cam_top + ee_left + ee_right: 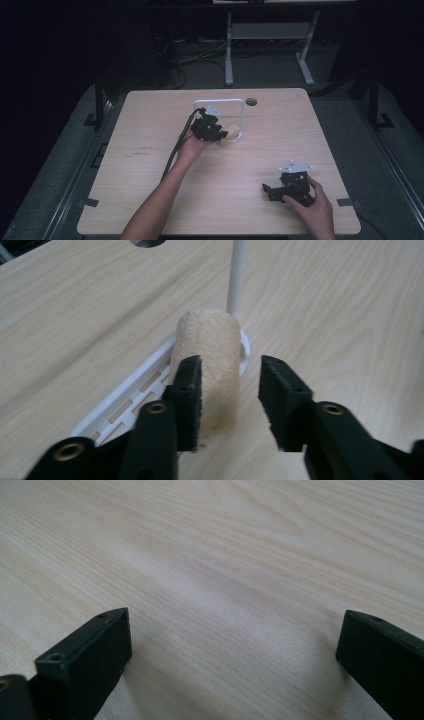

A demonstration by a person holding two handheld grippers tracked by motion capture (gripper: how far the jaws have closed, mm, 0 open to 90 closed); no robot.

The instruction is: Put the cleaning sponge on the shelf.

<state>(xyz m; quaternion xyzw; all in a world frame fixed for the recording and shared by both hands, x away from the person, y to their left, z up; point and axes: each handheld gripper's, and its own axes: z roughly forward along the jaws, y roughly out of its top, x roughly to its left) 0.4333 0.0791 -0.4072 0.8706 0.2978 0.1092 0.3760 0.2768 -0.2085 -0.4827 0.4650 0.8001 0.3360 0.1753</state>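
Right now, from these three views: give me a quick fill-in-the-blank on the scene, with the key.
1. The left gripper has its jaws around a tan, rounded ____ that looks like bread.
2. That roll lies against the base of a ____ wire rack.
3. The right gripper holds nothing; its jaws stand wide ____ over the table.
4. In the high view, the left gripper is ____ from the person than the right one.

Missing words: roll; white; open; farther

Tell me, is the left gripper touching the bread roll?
Touching. In the left gripper view, one jaw of the left gripper presses the bread roll's side; the other jaw stands apart.
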